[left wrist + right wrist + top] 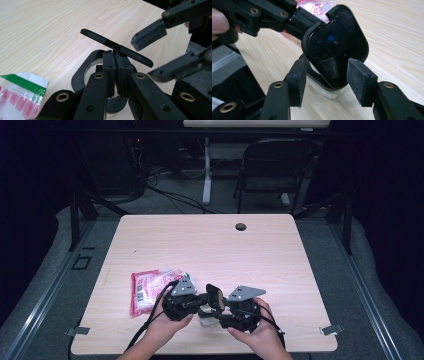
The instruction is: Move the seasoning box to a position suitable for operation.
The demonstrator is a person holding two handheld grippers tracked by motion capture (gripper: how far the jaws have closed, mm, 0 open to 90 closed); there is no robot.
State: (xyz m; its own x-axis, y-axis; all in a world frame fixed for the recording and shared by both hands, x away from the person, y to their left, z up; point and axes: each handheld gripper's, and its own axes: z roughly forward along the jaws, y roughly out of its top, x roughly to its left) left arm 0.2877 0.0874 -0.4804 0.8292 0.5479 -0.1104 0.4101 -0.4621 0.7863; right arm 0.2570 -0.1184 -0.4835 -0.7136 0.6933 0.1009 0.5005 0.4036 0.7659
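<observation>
Holding the black lid (337,47) by its edge, your left gripper (115,67) has its jaws pinched tight on it, the pads pressed flat together around the thin rim. You carry the lid just above the table (210,245), over a clear jar (329,91) with a black collar that stands right below it. From the left gripper view the lid reads as a thin flat slab seen edge-on, its long axis slanting up and away from your jaws toward the right gripper (327,80).

Your right gripper stands wide, nothing pressed between its pads; the lid's lower end hangs in the gap between them without touching either. So the lid lies straight ahead of that gripper, broad face toward it, and your right hand is the nearer one for a second hold.

Glossy and hard-looking, the lid is a rounded rectangle with a raised rim and a small blue dot on its face. The jar looks like clear glass or plastic. Behind your left hand a crinkly red-and-white plastic bag (147,287) lies flat on the pale wood-grain table.
</observation>
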